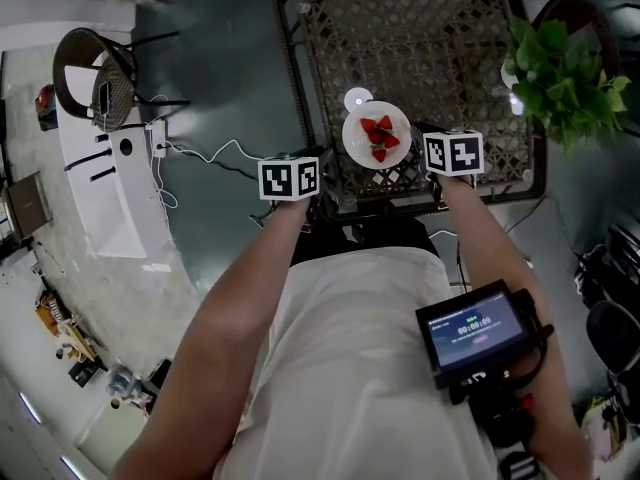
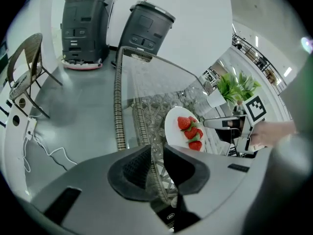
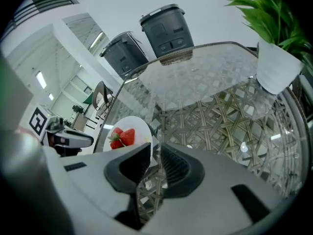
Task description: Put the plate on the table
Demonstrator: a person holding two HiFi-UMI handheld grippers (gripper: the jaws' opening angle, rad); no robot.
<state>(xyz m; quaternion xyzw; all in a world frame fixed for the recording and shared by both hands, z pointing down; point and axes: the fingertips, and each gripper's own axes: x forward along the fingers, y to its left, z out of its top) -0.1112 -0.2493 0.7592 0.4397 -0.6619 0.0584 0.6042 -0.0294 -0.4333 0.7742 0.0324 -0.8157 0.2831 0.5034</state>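
Along the left gripper view: shows the left gripper with jaws all but together, only a thin slit between them, clamping nothing, poised at the near rim of the table. Finds the plate lying flat on the table's glass top, just inside that near rim, carrying strawberries.

Along the right gripper view: shows the right gripper likewise pinched to a thin slit with only the table's weave seen through it, gripping nothing, at the same near rim. Puts the plate on the table just inside the rim, its edge passing behind one jaw. Catches a potted plant at the table's right side and dark bins beyond the table's far edge.

From the head view: sets the plate by the table's near edge, flanked by both grippers. Picks out a chair well off the table's left side.
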